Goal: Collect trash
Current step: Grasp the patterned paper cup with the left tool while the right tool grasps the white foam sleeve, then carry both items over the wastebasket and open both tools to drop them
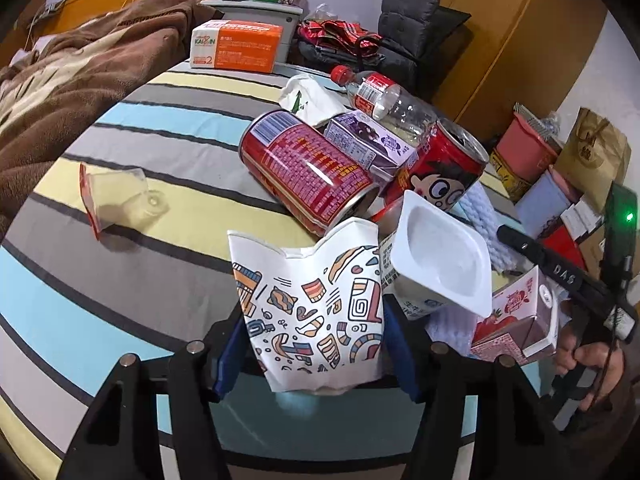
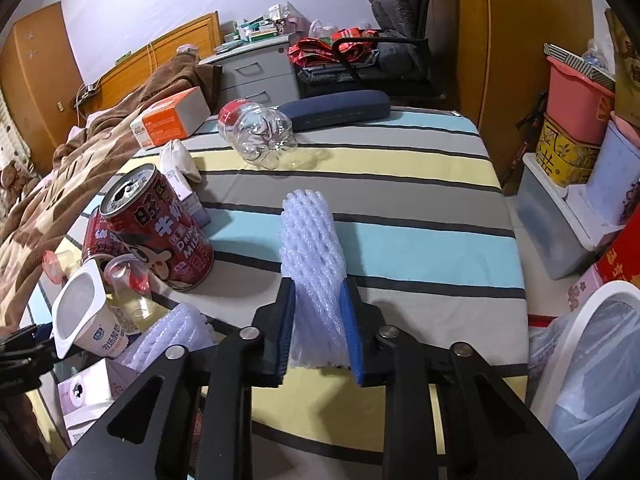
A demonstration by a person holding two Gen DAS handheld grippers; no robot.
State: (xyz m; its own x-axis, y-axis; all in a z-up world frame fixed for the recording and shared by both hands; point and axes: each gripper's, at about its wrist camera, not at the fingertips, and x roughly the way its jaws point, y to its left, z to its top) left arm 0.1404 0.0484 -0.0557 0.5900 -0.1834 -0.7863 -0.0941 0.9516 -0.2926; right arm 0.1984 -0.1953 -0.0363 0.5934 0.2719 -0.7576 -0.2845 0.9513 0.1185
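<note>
Gripping a crumpled paper cup (image 1: 316, 316), printed with coloured doodles, the left gripper (image 1: 314, 344) has its blue pads pressed against both sides; the cup's base is hidden between them. The right gripper (image 2: 320, 320) is clenched on a white foam net (image 2: 310, 264), a soft ribbed sleeve standing up from the pads. All lies over a bed (image 2: 400, 200) with a striped sheet in grey, blue and yellow.

Count of trash on the sheet: two red cans (image 1: 308, 172), one on its side, one upright (image 2: 160, 232) with its top opened; one clear plastic bottle (image 2: 256, 132), red-capped, lying down; one white yogurt pot (image 1: 440, 264), tipped; two small cartons, one purple (image 1: 360, 140), one pink (image 1: 516, 320); one clear plastic cup (image 1: 120, 196) on its side, apart from the heap; a second foam net (image 2: 172, 340), partly covered.

A bin (image 2: 592, 360) with a pale liner stands at the bed's right, cut off by the frame. An orange box (image 1: 236, 44) sits near a brown blanket (image 1: 60, 92).
</note>
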